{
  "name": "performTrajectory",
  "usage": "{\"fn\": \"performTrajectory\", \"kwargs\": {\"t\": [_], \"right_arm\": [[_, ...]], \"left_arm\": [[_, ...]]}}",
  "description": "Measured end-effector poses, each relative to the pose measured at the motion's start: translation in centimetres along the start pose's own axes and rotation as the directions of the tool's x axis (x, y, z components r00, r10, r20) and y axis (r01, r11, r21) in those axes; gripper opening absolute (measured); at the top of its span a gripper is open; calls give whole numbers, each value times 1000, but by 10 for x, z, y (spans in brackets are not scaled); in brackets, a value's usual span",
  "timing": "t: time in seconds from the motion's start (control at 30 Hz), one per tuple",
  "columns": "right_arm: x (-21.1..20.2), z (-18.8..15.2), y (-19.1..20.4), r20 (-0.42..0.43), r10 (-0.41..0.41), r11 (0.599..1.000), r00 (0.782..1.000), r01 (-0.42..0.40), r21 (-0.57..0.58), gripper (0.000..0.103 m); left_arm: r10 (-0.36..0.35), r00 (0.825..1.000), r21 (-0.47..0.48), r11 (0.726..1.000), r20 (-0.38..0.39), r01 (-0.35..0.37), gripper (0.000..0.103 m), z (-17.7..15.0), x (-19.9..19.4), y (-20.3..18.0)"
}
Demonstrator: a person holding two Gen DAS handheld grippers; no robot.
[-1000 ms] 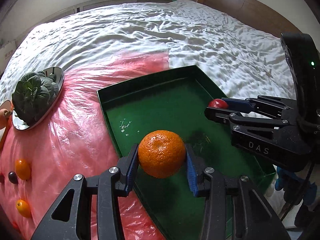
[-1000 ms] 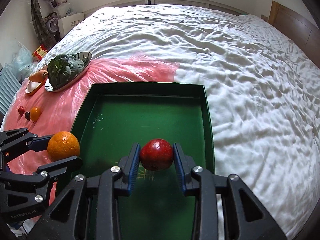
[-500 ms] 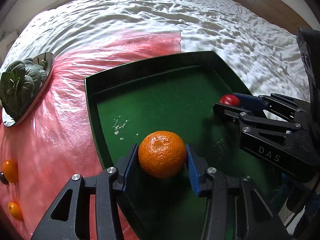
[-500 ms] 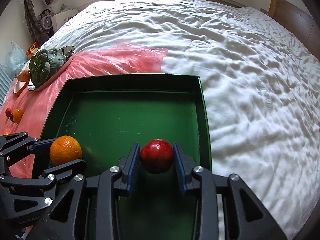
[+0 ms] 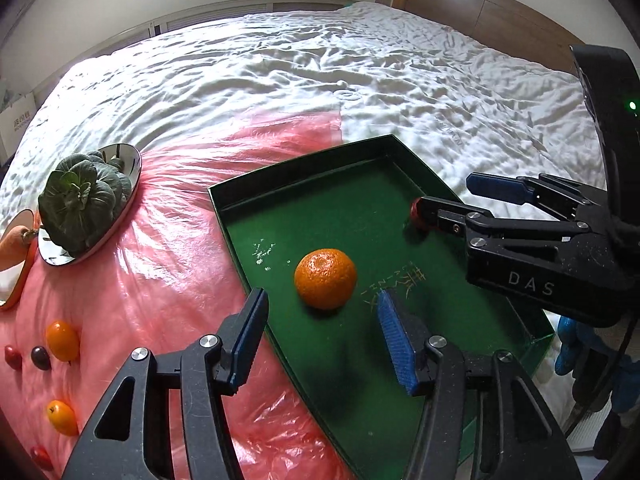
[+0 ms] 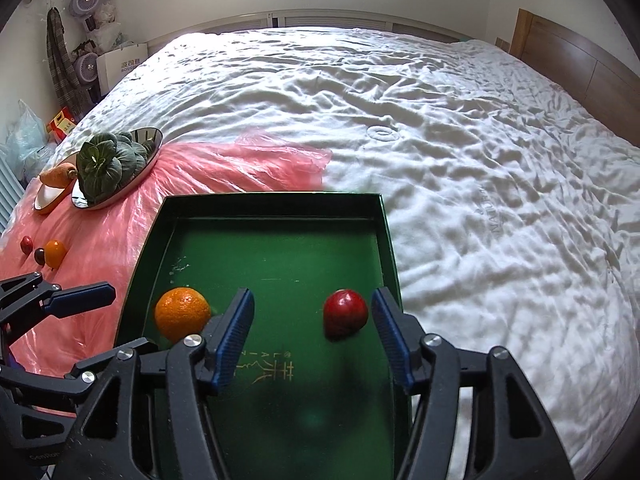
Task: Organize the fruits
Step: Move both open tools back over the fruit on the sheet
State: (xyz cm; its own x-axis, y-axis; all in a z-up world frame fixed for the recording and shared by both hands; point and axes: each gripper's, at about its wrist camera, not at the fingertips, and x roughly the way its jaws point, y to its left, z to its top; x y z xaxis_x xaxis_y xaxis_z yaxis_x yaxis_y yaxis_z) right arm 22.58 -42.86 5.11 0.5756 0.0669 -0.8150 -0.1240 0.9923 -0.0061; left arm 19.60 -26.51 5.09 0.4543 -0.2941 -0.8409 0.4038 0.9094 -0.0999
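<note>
Orange fruit point(image 5: 325, 279) now sits loose on the floor of the green tray point(image 5: 304, 178), left side, ahead of the left gripper point(image 5: 324, 342). Those jaws have just been opening: a second ago they were clamped on it, now both pads stand clear with a gap each side. Same on the other hand: red fruit point(image 6: 345, 312) rests on the tray floor near the right wall, and the right gripper point(image 6: 312, 334) has just been opening to full spread, nothing pressed, the fruit just off the right-hand pad. Both fruits well apart from each other, neither looks to be rolling.

Read: two placements done, both hands free. Remaining work looks like the small orange, red and dark fruits point(image 5: 61, 340) on the pink plastic sheet point(image 5: 160, 264) left of the tray. Greens point(image 5: 78, 204) on the metal dish and the carrot point(image 5: 12, 242) beside it probably stay put.
</note>
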Motion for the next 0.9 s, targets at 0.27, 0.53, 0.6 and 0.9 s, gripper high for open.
{"fn": "performTrajectory", "kwargs": {"t": [0.27, 0.53, 0.6, 0.9], "right_arm": [[-32, -32, 36, -55, 6, 1000, 998, -7, -27, 103], [-60, -62, 54, -125, -4, 999, 992, -2, -44, 103], [-67, -70, 61, -140, 7, 999, 990, -13, -45, 103], [-86, -96, 101, -175, 67, 995, 982, -78, -57, 103]], "left_arm": [[-30, 999, 56, 998, -10, 31, 51, -36, -44, 0], [-95, 995, 79, 992, -35, 98, 51, -72, -75, -7], [-100, 994, 80, 991, -42, 103, 51, -80, -80, -7], [-43, 999, 77, 996, -30, 46, 51, -112, -105, 12]]}}
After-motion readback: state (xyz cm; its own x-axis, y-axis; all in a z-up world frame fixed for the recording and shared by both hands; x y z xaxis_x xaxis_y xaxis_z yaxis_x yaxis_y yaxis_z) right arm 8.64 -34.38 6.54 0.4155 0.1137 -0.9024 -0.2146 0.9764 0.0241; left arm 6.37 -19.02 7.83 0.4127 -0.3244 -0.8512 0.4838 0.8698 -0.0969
